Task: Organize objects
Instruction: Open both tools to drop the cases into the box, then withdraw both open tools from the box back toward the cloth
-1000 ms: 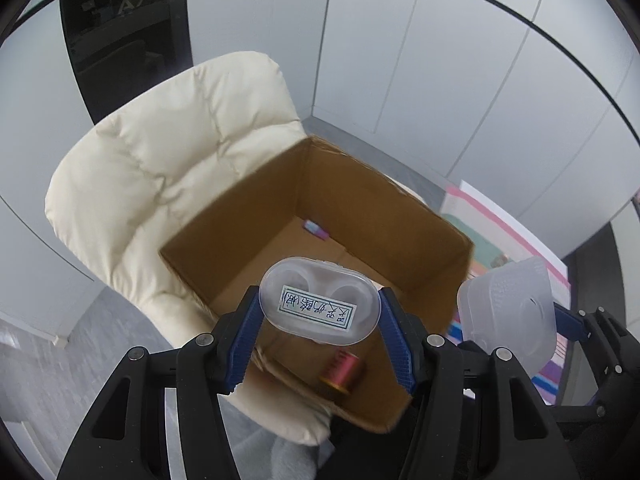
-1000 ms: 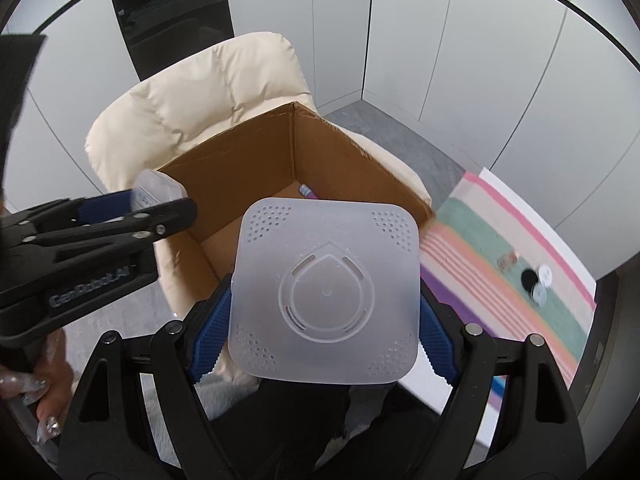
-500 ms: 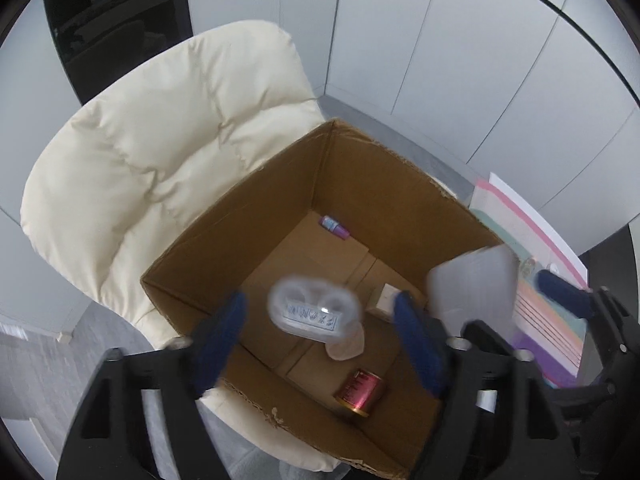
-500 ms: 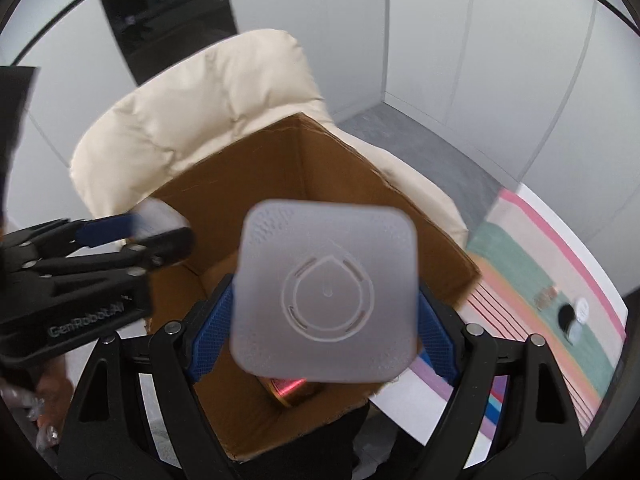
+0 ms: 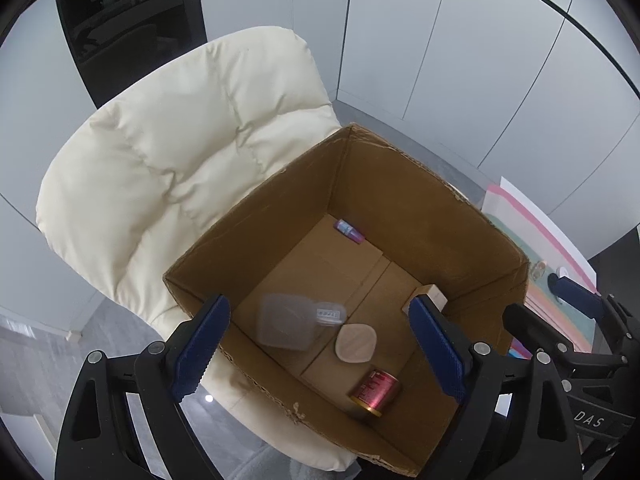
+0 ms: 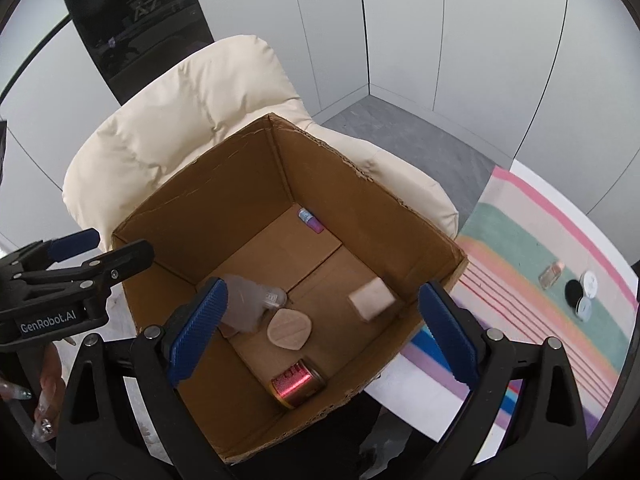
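A cream padded chair (image 5: 188,160) carries an open cardboard box (image 5: 400,184), which fills the middle of both views. Only the right wrist view shows much of the striped mat (image 6: 532,292) beside the box, with a small bottle (image 6: 552,273) and three round caps (image 6: 581,292) lying on it; the left wrist view catches only a strip of that mat past the box's right wall.

On the box floor, a translucent square lid (image 5: 285,321) lies near the near-left wall, blurred, with a small labelled clear case (image 5: 330,314) touching its right edge. Just right of them sits a flat tan disc (image 5: 356,343), and a red metallic can (image 5: 374,391) lies on its side near the near corner. A pale wooden block (image 6: 371,299) stands by the right wall, and a small purple tube (image 5: 350,231) lies in the far corner.

The left gripper (image 5: 320,344) and right gripper (image 6: 320,328) hang above the box; their jaws have just been opening and stand wide, with nothing between them.
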A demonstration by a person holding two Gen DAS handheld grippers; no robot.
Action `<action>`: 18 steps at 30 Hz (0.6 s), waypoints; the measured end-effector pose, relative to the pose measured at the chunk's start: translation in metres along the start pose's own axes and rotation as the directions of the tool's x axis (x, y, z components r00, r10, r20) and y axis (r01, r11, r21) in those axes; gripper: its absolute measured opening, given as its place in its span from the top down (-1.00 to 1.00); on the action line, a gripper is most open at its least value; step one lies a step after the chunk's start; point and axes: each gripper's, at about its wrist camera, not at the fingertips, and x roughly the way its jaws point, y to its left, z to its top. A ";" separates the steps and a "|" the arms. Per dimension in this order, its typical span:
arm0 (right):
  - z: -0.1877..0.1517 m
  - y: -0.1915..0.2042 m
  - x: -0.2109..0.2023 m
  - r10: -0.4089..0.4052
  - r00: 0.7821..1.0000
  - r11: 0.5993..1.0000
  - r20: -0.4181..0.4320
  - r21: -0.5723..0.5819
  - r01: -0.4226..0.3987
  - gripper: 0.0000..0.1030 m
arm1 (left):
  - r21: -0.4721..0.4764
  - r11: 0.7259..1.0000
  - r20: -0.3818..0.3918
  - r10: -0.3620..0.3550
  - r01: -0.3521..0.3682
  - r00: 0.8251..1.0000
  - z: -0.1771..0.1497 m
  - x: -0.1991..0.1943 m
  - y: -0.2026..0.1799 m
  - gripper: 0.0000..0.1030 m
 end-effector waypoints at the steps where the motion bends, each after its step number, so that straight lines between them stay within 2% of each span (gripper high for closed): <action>1: 0.000 0.000 -0.001 -0.007 1.000 1.000 0.003 -0.001 0.007 -0.90 | -0.001 1.000 0.001 0.000 0.000 1.000 0.000 -0.001 0.000 -0.79; 18: 0.000 0.006 -0.025 -0.011 1.000 1.000 0.002 0.017 0.011 -0.90 | 0.014 0.999 0.060 0.039 -0.040 0.997 -0.003 -0.041 -0.003 -0.79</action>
